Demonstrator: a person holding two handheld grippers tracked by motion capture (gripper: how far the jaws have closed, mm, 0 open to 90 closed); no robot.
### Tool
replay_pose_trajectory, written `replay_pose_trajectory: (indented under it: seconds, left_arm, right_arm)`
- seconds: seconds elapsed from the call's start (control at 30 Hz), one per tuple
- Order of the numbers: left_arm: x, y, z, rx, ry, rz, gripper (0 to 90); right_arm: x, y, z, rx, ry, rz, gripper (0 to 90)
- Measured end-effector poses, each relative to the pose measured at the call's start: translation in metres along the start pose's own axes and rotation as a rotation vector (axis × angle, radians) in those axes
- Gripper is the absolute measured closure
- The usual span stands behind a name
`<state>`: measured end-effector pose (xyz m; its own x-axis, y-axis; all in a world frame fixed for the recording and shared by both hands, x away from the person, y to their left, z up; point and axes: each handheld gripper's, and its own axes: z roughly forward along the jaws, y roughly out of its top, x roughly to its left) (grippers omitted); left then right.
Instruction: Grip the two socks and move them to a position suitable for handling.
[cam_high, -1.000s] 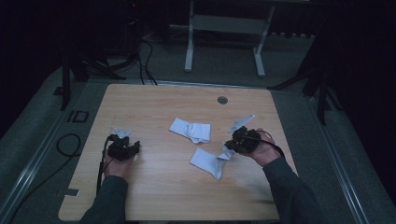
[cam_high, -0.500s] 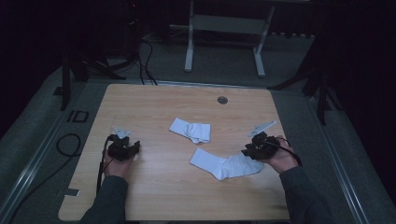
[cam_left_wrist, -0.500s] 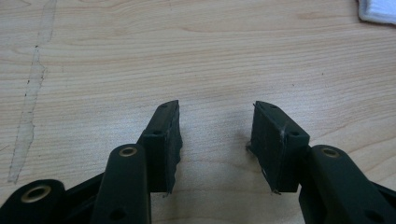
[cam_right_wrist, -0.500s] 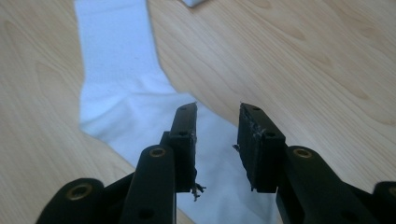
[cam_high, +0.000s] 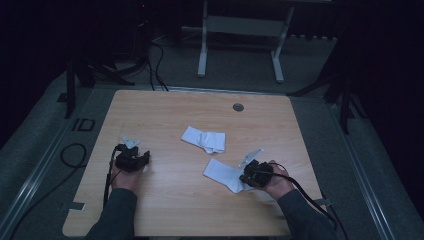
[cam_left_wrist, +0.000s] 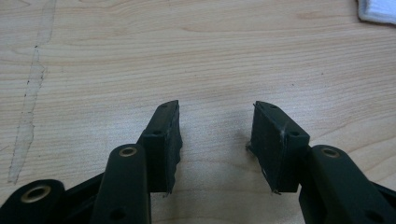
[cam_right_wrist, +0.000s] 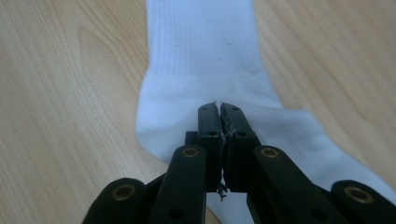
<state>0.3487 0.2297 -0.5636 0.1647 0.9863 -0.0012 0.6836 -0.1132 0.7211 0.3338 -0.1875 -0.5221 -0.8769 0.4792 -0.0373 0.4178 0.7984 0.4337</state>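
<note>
A white sock (cam_high: 222, 172) lies stretched flat on the wooden table (cam_high: 175, 210), right of centre. My right gripper (cam_high: 250, 176) sits at its near right end, jaws shut on the sock's fabric; in the right gripper view the sock (cam_right_wrist: 205, 56) runs away from the closed gripper (cam_right_wrist: 219, 108). A second white sock (cam_high: 205, 139) lies folded at the table's middle. My left gripper (cam_high: 140, 159) rests at the left of the table. Its open jaws (cam_left_wrist: 216, 109) have only bare wood between them. A corner of the folded sock (cam_left_wrist: 378, 11) shows far off.
A round cable hole (cam_high: 238, 107) sits near the table's far edge. Behind the table stands a metal frame (cam_high: 240, 45) on the dark floor. A black cable (cam_high: 70, 155) loops on the floor at the left. A cable trails from each gripper toward the near edge.
My right gripper first pulled right, drawing the near sock out flat, then moved toward the near edge with the sock in its jaws. My left gripper stayed put.
</note>
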Motion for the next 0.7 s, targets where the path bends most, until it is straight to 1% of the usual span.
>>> replay_pose_trajectory:
  seconds: [0.1,0.13,0.17,0.23,0.43,0.7]
  left_arm:
    - [0.000,0.000,0.000,0.000,0.000,0.000,52.5]
    - [0.000,0.000,0.000,0.000,0.000,0.000,52.5]
    - [0.000,0.000,0.000,0.000,0.001,0.000,52.4]
    - [0.000,0.000,0.000,-0.001,0.001,0.000,52.4]
    - [0.000,0.000,0.000,0.000,0.001,-0.001,52.4]
    - [0.000,0.000,0.000,0.001,0.001,0.000,52.4]
  right_arm:
    - [0.003,0.002,0.009,0.020,0.001,-0.009,88.4]
    - [0.004,0.003,0.013,0.030,-0.011,-0.023,88.8]
    - [0.006,0.004,0.014,0.023,-0.015,-0.030,88.9]
    - [0.009,0.010,0.016,0.026,-0.025,-0.051,89.0]
    - [0.018,0.033,0.028,0.009,-0.006,-0.105,89.3]
    - [0.031,0.062,0.043,-0.016,0.043,-0.171,89.5]
